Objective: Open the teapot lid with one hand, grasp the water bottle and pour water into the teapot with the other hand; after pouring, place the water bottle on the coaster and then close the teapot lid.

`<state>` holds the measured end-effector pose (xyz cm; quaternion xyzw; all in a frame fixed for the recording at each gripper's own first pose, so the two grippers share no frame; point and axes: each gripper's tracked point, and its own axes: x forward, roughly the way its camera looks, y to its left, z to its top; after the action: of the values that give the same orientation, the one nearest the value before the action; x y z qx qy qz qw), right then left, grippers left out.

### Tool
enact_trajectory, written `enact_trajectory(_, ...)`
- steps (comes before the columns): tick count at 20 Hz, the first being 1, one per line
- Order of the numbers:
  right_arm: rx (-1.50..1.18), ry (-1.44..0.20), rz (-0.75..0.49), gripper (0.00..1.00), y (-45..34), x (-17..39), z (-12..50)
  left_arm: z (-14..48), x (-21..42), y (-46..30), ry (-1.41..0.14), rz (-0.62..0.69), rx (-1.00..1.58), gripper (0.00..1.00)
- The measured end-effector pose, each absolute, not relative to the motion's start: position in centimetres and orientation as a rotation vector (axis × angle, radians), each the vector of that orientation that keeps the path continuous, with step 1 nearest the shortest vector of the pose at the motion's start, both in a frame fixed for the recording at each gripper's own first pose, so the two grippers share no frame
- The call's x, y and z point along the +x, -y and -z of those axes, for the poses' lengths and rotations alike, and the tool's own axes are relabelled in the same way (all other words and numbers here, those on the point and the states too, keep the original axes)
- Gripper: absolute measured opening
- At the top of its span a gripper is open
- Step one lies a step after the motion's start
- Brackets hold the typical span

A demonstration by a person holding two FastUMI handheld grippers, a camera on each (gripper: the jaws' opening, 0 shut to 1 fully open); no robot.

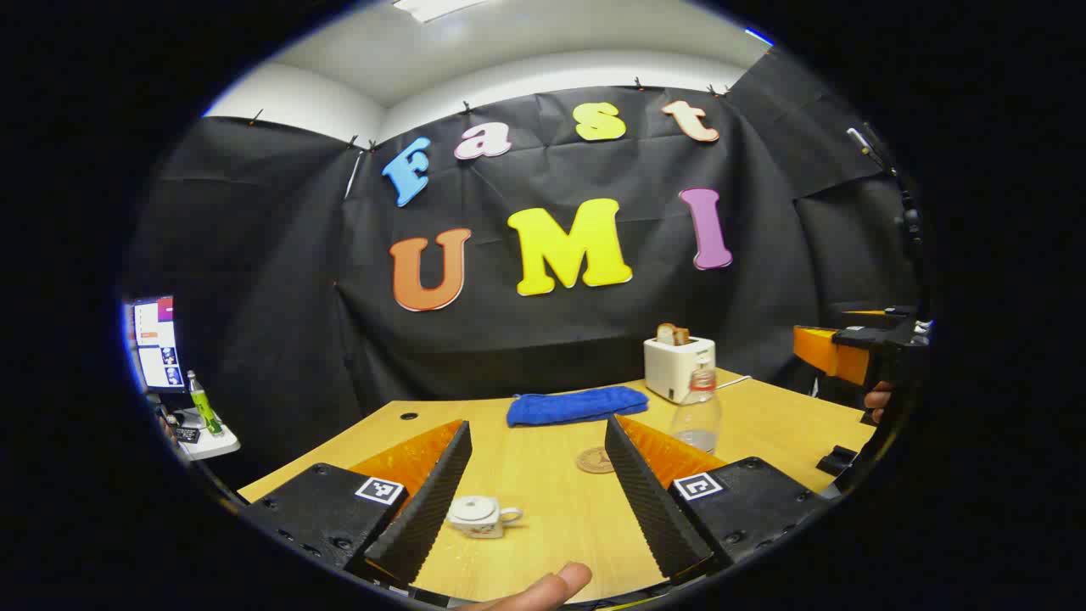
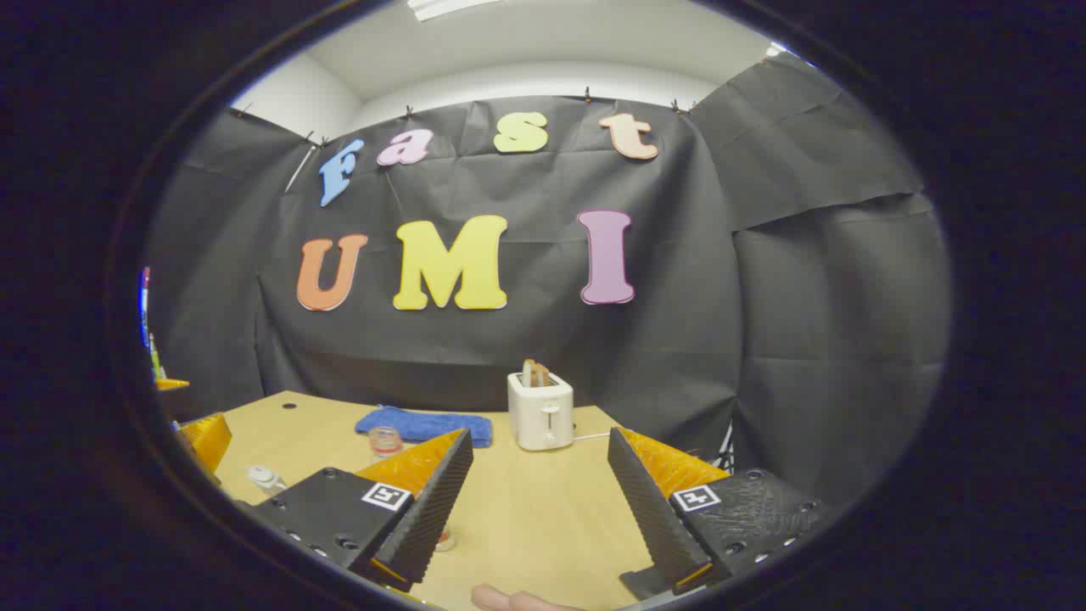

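Observation:
A small white teapot (image 1: 479,516) with its lid on sits on the wooden table (image 1: 543,492), low between my left gripper's fingers. My left gripper (image 1: 537,428) is open and holds nothing. Beyond it lie a round brown coaster (image 1: 596,460) and a clear water bottle (image 1: 697,412) with a reddish cap, standing upright. In the right gripper view the bottle (image 2: 385,441) stands partly hidden behind the left finger, and the teapot (image 2: 265,478) is far left. My right gripper (image 2: 540,437) is open and empty above the table.
A white toaster (image 1: 679,365) with bread in it and a folded blue cloth (image 1: 577,405) stand at the table's back edge. The right gripper's orange body (image 1: 836,355) and a hand hover at the right. A side shelf (image 1: 199,424) holds a green bottle.

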<state>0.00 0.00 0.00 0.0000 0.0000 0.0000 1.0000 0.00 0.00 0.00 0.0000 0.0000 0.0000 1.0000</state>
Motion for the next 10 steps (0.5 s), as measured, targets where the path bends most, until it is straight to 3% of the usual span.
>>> enact_trajectory(10,-0.118,-0.006,-0.097,0.95,-3.6,-1.2,1.0,2.6,1.6,-5.1,-0.077,-0.093,-0.068,1.0)
